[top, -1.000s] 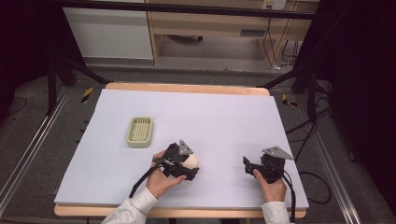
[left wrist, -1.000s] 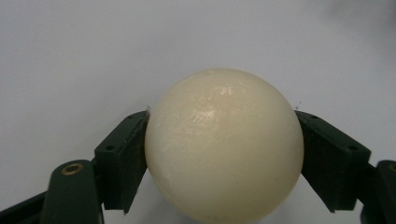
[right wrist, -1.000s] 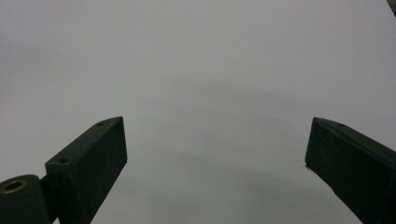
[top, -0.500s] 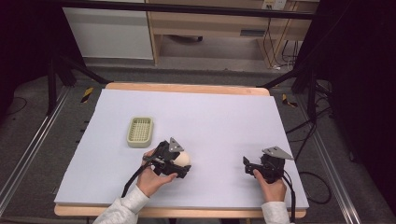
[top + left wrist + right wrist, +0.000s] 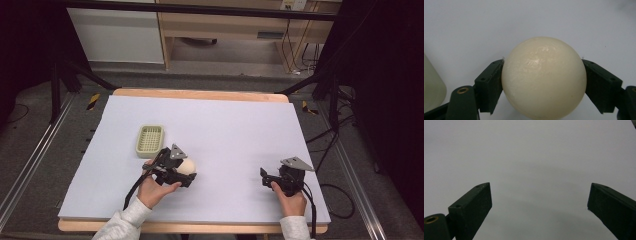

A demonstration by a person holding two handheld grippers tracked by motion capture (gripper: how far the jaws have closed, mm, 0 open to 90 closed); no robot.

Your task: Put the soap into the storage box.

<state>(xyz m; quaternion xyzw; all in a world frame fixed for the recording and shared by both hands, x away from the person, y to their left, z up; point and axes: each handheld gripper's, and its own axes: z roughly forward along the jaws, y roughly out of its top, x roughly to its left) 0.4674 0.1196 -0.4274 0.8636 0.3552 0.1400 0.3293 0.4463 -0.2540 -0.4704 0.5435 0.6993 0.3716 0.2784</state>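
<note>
Worktop (image 5: 230, 125): one, covered edge to edge by a pale sheet, wooden rim showing at the far side; flat and bare enough to give both hands free room.

Soap tray (image 5: 150, 140): one, pale green, ribbed floor, lying flat on the left half of the sheet, just beyond the left hand. Empty inside as far as the high view shows. Probably the landing spot for the ball, hence parked within easy reach. Pale curved edge at the far left of the left gripper view possibly its corner (image 5: 432, 85); cannot tell for sure.

Left gripper (image 5: 187, 172): one, held low over the sheet near the tray. Fingers (image 5: 490, 85) pressed against both flanks of the ball, clamped across its widest part, likely so the round surface cannot squirt out.

Right gripper (image 5: 264, 177): one, resting well apart on the right half of the sheet. Fingers (image 5: 472, 206) spread wide, nothing between them, plain sheet ahead. Seemingly parked out of the way while the left hand works.

Ball (image 5: 544, 77): one, cream, smooth, slightly glossy, held in the left fingers just right of the tray, apparently clear of the sheet.

Tally: two grippers, one tray, one ball.
</note>
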